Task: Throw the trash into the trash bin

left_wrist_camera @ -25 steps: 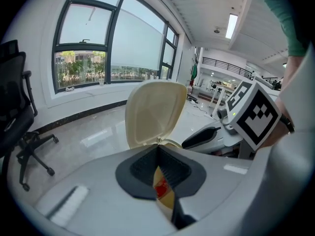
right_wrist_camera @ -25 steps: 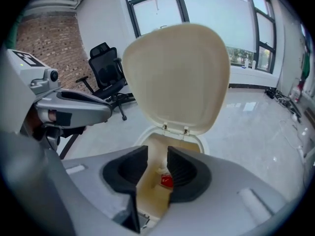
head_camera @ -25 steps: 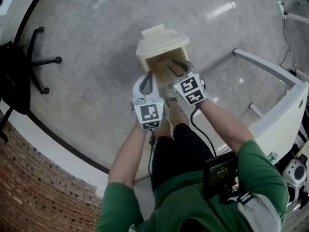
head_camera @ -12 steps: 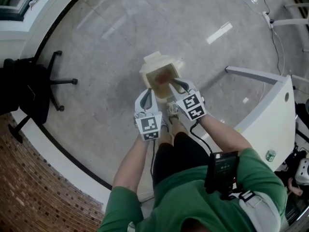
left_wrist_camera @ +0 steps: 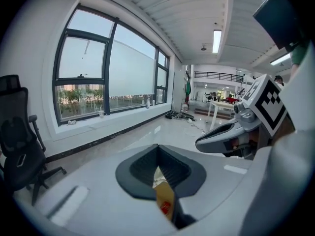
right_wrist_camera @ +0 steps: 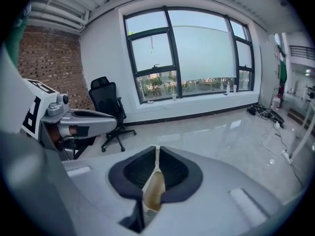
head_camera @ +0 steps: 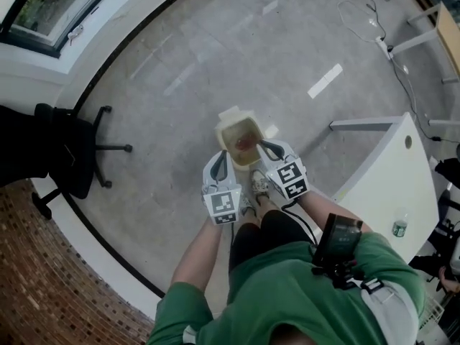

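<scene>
The cream trash bin (head_camera: 231,116) stands open on the grey floor, with a red piece of trash (head_camera: 246,144) inside. Both grippers hang above its near edge. My left gripper (head_camera: 220,162) has its jaws together and holds nothing. My right gripper (head_camera: 267,148) is closing, with only a thin slit left between its pads and nothing between them. In the left gripper view the left gripper (left_wrist_camera: 158,154) shows the bin (left_wrist_camera: 165,198) through the gap below its tips. In the right gripper view the right gripper (right_wrist_camera: 157,156) shows the bin's tan inside (right_wrist_camera: 153,193) below.
A black office chair (head_camera: 68,153) stands at the left by the curved wall. A white table (head_camera: 392,178) with a bottle (head_camera: 400,228) on it is at the right. Cables (head_camera: 374,20) lie at the far right. The person's shoes (head_camera: 257,185) are just behind the bin.
Both grippers have risen away from the bin, which now looks smaller and farther below. The right jaws, open over the bin earlier, have drawn nearly together.
</scene>
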`<state>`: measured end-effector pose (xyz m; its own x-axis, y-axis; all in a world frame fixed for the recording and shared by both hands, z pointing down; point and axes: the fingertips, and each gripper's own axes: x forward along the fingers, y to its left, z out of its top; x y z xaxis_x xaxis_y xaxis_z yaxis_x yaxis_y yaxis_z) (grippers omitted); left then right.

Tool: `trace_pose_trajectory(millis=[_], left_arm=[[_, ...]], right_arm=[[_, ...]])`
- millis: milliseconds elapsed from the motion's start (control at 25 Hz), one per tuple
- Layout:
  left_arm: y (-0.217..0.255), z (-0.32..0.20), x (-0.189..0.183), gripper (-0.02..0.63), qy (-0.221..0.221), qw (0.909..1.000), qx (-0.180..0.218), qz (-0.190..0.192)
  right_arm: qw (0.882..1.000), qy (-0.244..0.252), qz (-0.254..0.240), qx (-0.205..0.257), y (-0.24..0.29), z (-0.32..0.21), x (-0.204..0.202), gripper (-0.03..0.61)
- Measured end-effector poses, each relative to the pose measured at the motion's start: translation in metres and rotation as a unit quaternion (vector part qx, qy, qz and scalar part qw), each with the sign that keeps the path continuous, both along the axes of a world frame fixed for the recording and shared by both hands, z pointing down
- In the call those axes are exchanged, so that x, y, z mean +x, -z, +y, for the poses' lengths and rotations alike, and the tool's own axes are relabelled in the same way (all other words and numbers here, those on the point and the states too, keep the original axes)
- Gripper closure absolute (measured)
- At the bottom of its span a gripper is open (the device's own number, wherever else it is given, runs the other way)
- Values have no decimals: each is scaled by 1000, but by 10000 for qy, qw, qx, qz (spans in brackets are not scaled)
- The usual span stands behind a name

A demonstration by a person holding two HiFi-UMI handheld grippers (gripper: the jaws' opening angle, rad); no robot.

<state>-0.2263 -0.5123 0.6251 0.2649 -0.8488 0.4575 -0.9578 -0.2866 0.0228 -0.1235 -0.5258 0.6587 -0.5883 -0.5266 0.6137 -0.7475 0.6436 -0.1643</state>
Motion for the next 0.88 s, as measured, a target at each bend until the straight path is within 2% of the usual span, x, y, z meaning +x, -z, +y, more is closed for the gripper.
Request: trace_pose_trajectory(millis=[440,640,880], left_arm=[[105,23,13,607,-151,9975,682,140],[148,34,23,607,-335,9932,1101,166],[178,49,31,607,-343,9907,1295,242]], right_arm=[[9958,-208,-426,787,128,28,12,574],[9916,-291,-636,1091,165,41,13,574],[9867,-323,-692,1435,196,52,22,574]])
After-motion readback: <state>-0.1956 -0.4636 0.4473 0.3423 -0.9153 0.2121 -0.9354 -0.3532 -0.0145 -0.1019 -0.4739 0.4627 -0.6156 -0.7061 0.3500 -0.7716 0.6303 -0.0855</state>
